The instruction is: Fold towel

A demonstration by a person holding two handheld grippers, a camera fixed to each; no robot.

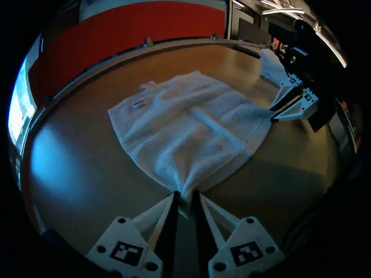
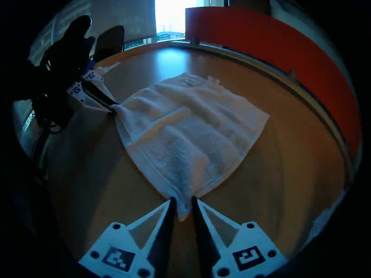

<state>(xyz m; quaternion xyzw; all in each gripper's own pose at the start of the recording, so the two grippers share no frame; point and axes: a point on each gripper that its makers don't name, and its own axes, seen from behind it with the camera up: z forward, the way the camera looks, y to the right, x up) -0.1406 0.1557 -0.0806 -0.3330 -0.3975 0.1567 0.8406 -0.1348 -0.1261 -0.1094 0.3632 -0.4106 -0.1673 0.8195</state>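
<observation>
Office, red partition (image 1: 139,28), strip lights (image 1: 283,10)

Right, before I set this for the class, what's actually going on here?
A person holds a two-finger gripper in each hand and is working on a white towel. It lies spread, slightly wrinkled, on a round wooden table. The left gripper pinches one corner between its fingers and the right gripper pinches a neighbouring corner. Neither corner has been carried over yet.

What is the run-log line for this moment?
phase: grasp | left hand-held gripper: shut on towel corner | right hand-held gripper: shut on towel corner | towel: spread on table
</observation>
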